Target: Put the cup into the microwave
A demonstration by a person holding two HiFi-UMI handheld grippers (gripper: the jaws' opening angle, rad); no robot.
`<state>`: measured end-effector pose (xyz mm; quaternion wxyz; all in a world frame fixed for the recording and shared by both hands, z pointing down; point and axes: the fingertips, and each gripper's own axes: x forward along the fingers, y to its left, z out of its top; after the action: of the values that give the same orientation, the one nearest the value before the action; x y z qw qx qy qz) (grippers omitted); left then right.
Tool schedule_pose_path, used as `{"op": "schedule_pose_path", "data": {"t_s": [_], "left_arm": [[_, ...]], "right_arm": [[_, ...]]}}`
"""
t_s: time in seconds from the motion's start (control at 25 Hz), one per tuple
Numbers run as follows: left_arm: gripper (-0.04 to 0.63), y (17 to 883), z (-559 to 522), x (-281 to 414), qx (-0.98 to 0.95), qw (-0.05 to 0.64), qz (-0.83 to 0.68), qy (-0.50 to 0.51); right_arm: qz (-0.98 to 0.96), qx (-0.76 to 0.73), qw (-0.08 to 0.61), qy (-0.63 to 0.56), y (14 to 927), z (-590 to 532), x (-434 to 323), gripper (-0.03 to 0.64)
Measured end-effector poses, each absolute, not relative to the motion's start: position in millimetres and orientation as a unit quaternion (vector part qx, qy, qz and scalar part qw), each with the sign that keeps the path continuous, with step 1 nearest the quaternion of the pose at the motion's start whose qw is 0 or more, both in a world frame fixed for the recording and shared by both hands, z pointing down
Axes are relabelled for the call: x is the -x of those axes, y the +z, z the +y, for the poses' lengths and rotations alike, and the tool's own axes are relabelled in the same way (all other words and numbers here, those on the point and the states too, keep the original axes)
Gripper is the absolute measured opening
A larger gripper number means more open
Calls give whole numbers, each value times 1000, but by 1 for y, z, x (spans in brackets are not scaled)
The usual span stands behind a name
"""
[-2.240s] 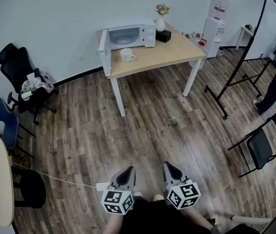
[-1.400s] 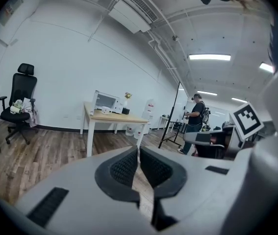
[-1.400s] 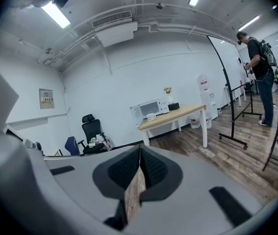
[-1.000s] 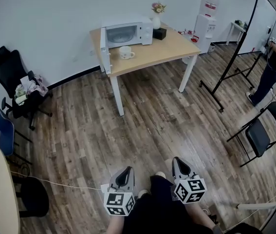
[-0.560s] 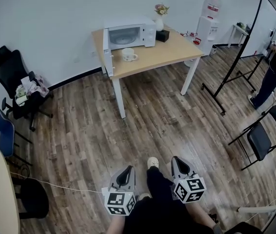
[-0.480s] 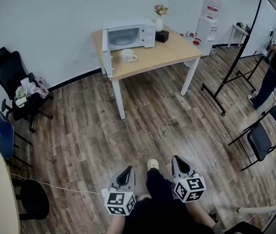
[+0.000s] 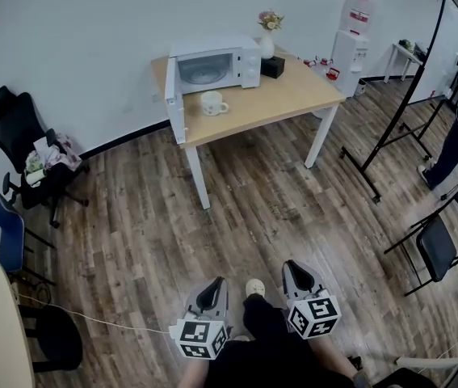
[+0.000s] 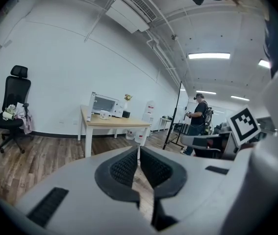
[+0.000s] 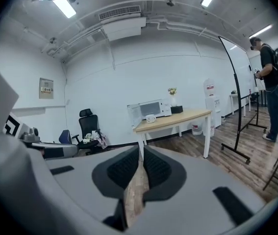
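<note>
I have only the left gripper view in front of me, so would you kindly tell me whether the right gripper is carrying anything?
Observer: No. The right gripper is shut, with nothing between its jaws.
Operator: Thank you. From here the microwave is tiny; is it ready to take the cup?
Observer: It looks so. The head view looks down into the microwave. Its door is swung open, and only the turntable shows inside.
</note>
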<state>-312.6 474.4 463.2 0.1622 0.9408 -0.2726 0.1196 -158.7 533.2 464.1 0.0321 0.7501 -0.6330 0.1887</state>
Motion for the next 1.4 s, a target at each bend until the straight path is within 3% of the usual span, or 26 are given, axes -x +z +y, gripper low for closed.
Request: {"op": "schedule_pose_path", "data": {"t_s": [0.08,0.16,0.2,0.4,0.64,0.84,1.4], "left_arm": [[15,465,460,300,-941,160,-273,123],[15,466,446,286,-940,158,-274,125],[15,465,439,280,-940,158,-275,124],[15,459,405,248,-940,162,-275,118],[15,459,364,214,-938,166,-283,110],[15,462,334,191,-936,167,-292,107],[15,480,285,147,-927,174,-311,112]], "right_arm": [[-641,-743,27,189,464,517,150,33],[-653,-731,16,196,463,499,142,186],[-658,-726,13,198,463,491,138,215],[-673,-713,33,193,464,452,117,298],[-695,-688,25,205,469,404,88,344],[-697,-690,38,189,470,369,61,457],[-726,-657,55,194,487,316,20,463]]}}
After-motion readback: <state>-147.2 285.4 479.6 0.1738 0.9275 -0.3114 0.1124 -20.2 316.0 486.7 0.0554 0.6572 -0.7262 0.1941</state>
